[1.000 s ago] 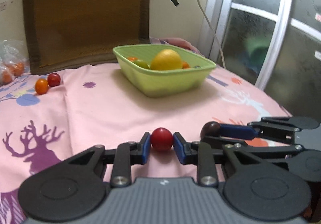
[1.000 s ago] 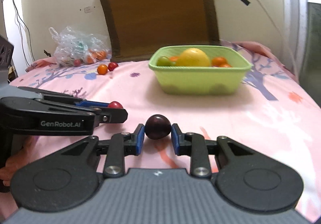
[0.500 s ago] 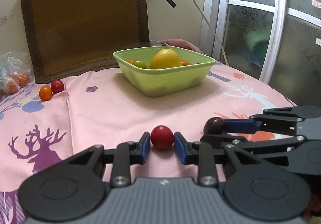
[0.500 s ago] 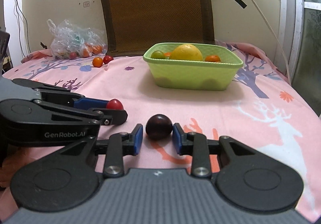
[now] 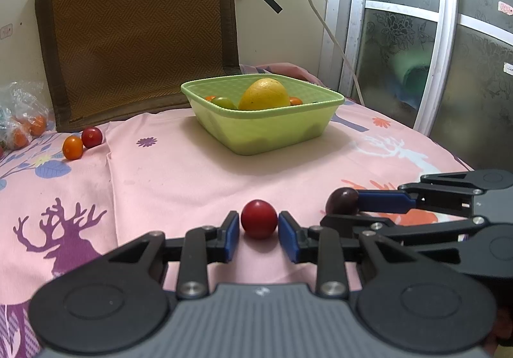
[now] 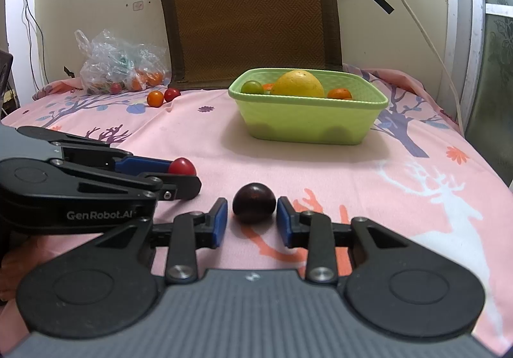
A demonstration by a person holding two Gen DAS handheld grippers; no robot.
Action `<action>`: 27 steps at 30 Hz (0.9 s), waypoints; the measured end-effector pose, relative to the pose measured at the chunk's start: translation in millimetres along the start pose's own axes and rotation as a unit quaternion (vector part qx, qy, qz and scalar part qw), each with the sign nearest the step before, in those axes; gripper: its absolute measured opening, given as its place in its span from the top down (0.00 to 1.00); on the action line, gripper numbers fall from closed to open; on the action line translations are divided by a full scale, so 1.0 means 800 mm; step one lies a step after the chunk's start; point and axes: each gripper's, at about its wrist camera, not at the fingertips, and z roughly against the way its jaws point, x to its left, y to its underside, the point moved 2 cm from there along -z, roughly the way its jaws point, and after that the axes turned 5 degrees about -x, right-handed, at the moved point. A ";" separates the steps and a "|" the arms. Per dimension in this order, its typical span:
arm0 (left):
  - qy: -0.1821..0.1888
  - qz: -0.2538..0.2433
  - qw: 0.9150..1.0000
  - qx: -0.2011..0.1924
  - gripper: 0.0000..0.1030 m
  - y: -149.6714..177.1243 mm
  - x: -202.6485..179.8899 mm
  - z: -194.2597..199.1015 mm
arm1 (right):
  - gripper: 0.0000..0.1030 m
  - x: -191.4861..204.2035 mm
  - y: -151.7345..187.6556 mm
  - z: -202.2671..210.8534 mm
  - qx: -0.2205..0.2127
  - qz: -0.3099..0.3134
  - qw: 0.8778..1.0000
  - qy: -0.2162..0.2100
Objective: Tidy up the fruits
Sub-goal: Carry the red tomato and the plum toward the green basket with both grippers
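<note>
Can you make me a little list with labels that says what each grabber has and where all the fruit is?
left gripper: open around the red tomato, small gaps on both sides
right gripper: open around the dark purple fruit, not squeezing
green bowl: holds a big yellow fruit, a green one and orange ones
loose fruit: an orange tomato and a small red tomato, touching, on the pink cloth
plastic bag: more small fruit, by the wall
</note>
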 end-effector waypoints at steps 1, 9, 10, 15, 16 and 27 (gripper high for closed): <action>0.000 0.000 1.000 0.000 0.73 0.000 0.000 0.000 | 0.64 -0.001 0.000 0.000 0.000 0.000 1.000 0.000; 0.000 0.001 1.000 -0.001 0.72 0.000 -0.001 0.001 | 0.61 -0.002 0.001 0.001 0.000 -0.002 1.000 0.006; 0.000 0.001 1.000 -0.001 0.72 0.000 0.000 0.001 | 0.61 -0.002 0.001 0.001 0.000 -0.003 1.000 0.007; 0.003 0.001 1.000 -0.002 0.73 0.001 0.000 0.001 | 0.62 0.000 0.001 0.001 0.000 -0.001 1.000 0.010; 0.003 0.000 1.000 -0.002 0.73 0.001 0.000 0.001 | 0.63 0.000 0.002 0.001 0.000 0.000 1.000 0.010; 0.033 0.041 0.999 -0.007 0.75 -0.019 0.011 0.000 | 0.69 -0.009 -0.002 0.010 -0.019 -0.029 0.999 0.008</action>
